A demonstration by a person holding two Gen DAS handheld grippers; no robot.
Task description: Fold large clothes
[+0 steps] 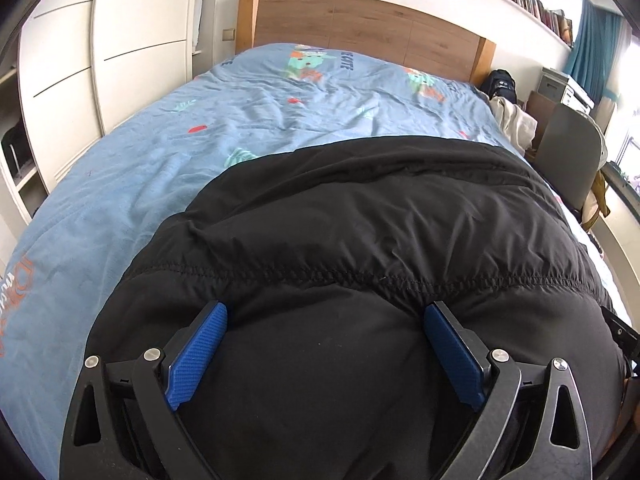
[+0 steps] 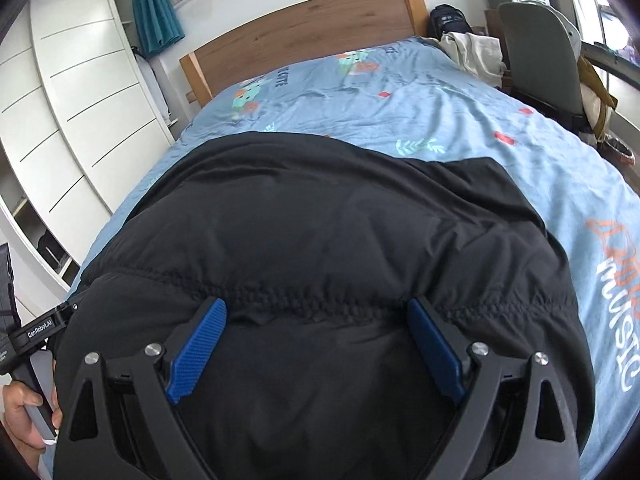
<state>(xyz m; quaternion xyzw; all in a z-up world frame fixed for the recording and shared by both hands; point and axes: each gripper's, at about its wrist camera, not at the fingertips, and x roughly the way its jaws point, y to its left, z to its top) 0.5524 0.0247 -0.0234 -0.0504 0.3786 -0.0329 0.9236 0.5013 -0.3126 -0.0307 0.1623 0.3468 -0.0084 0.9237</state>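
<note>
A black padded jacket [image 1: 360,216] lies bunched on the blue printed bedcover [image 1: 168,144], with a stitched seam running across it. My left gripper [image 1: 326,308] has its jaws wide apart, and the puffy fabric fills the gap and presses against both blue pads [image 1: 196,356]. In the right wrist view the same jacket [image 2: 320,216] bulges between the wide jaws of my right gripper [image 2: 316,304], tight against its blue pads [image 2: 436,348]. The left gripper's body [image 2: 36,332] and a hand [image 2: 24,404] show at the left edge there. The jacket's near part is hidden under the grippers.
A wooden headboard [image 1: 360,28] closes the far end of the bed. White wardrobe doors [image 1: 120,60] stand along the left side. A grey chair [image 2: 536,56], a black bag [image 2: 448,20] and pale cloth [image 2: 476,52] crowd the right side. Bare bedcover [image 2: 440,112] stretches beyond the jacket.
</note>
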